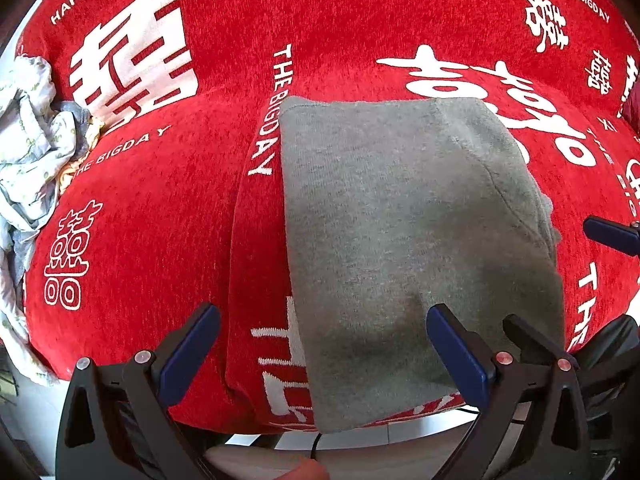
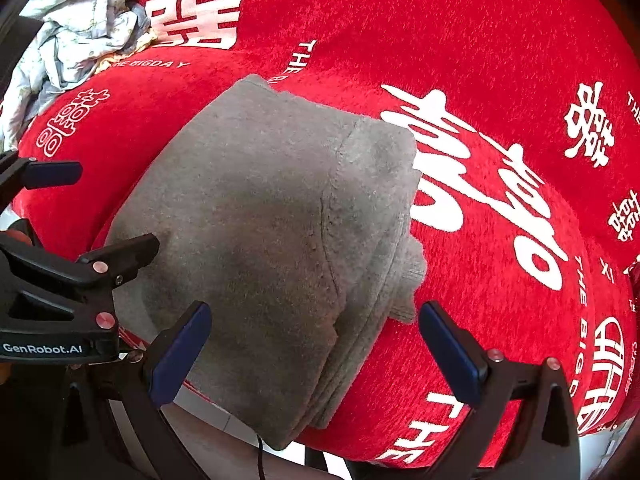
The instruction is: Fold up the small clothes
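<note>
A folded grey knit garment (image 1: pixel 400 240) lies flat on the red blanket, reaching its near edge; it also shows in the right wrist view (image 2: pixel 272 248), with layered folds along its right side. My left gripper (image 1: pixel 320 352) is open and empty, hovering over the garment's near left edge. My right gripper (image 2: pixel 312 344) is open and empty over the garment's near right part. The left gripper's fingers (image 2: pixel 120 256) show at the left of the right wrist view, and one right fingertip (image 1: pixel 612 236) shows at the right edge of the left wrist view.
A red blanket (image 1: pixel 160 220) with white characters and "THE BIGDAY" lettering covers the surface (image 2: pixel 500 60). A crumpled pile of pale printed clothes (image 1: pixel 32 140) lies at the far left (image 2: pixel 80 28). The blanket's near edge drops to a light floor (image 1: pixel 400 436).
</note>
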